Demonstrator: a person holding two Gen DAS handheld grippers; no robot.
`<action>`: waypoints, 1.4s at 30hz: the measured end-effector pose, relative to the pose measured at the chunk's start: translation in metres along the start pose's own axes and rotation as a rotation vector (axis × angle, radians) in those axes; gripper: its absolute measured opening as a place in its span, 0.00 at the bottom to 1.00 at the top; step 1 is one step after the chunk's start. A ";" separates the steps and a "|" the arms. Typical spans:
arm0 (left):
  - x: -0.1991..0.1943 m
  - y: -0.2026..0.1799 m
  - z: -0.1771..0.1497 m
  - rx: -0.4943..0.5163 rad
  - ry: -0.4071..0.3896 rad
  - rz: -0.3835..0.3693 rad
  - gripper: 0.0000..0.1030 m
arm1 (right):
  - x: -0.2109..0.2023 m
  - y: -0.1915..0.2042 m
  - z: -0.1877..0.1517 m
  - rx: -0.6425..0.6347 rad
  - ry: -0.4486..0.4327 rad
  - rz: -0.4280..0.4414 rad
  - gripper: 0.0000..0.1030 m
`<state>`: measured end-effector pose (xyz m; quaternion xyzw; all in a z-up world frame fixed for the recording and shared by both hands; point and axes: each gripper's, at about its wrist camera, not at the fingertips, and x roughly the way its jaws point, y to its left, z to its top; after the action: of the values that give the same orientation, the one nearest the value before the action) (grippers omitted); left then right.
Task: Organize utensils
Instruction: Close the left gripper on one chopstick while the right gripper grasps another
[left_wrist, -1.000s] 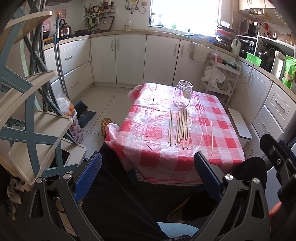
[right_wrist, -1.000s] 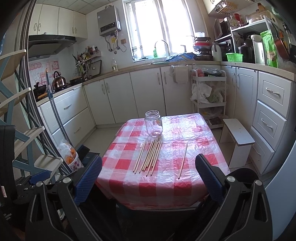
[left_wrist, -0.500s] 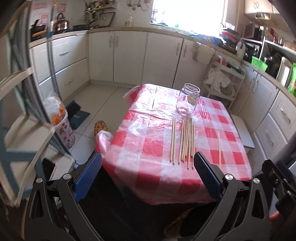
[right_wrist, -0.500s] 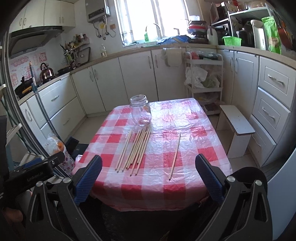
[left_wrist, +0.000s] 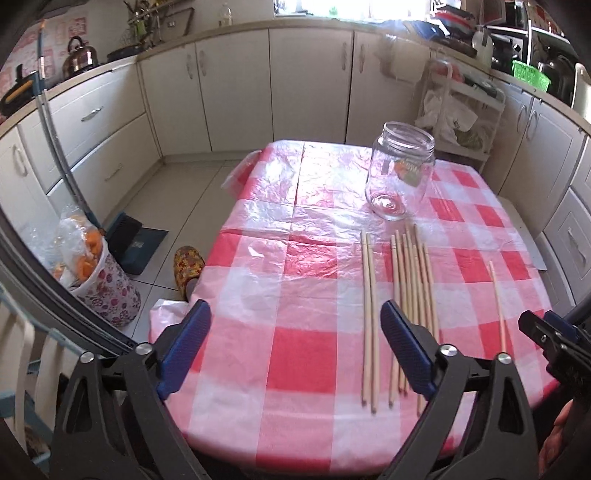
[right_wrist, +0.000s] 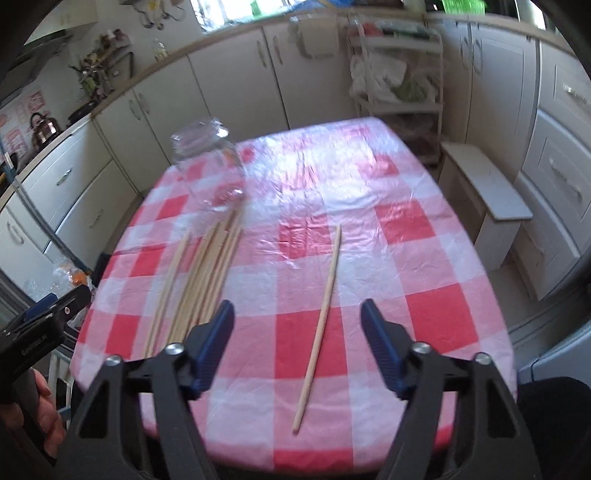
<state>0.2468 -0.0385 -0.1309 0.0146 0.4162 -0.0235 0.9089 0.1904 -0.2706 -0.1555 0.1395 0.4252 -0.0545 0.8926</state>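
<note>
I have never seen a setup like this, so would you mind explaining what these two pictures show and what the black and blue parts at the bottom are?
No robot here: a person holds a hand-held two-finger gripper in each hand, each with a fisheye camera looking along its blue-padded fingers. One picture is from the left gripper, the other from the right gripper. Both are open and hold nothing. Ahead is a table under a red-and-white checked plastic cloth. On it stand an empty clear glass jar, a row of thin wooden sticks and one separate wooden stick lying apart to the right.
</note>
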 end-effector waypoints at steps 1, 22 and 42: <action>0.008 -0.001 0.003 0.000 0.010 -0.007 0.82 | 0.011 -0.003 0.004 0.004 0.016 -0.011 0.60; 0.115 -0.039 0.035 0.113 0.139 -0.124 0.50 | 0.084 -0.015 0.038 -0.087 0.087 -0.052 0.09; 0.127 -0.044 0.056 0.156 0.197 -0.193 0.05 | 0.085 -0.017 0.045 -0.070 0.086 0.027 0.06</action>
<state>0.3693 -0.0887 -0.1904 0.0474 0.4998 -0.1416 0.8532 0.2738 -0.2984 -0.1982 0.1162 0.4629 -0.0218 0.8785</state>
